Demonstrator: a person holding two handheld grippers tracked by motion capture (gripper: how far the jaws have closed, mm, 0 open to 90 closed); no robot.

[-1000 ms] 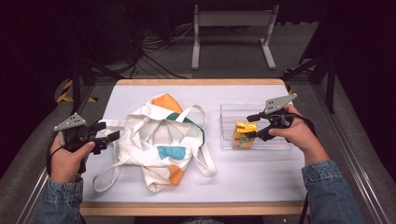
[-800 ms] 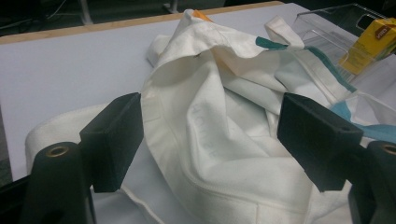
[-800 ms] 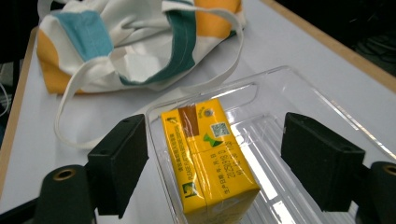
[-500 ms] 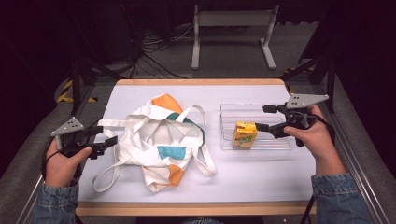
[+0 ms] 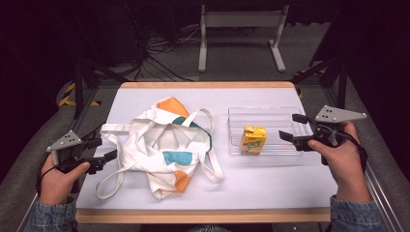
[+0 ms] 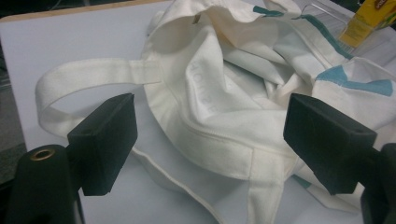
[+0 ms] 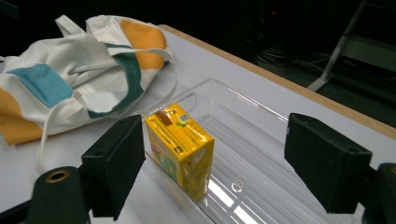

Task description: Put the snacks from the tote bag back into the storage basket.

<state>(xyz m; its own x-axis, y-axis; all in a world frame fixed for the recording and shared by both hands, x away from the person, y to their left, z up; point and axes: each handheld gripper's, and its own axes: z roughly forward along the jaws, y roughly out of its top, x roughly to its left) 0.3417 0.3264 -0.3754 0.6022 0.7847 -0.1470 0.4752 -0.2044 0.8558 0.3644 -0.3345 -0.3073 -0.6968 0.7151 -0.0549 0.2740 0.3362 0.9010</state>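
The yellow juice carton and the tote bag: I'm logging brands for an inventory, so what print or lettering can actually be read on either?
Juice carton: printed panels and a small label on top, too small and blurred to read.
Tote bag: faint pale lettering on the cloth, not legible.
No readable text.

1. The tote bag lies on the table, left of centre in the high view.
2. The clear tray lies right of the tote bag.
3. The juice carton stands upright in the tray's left half.
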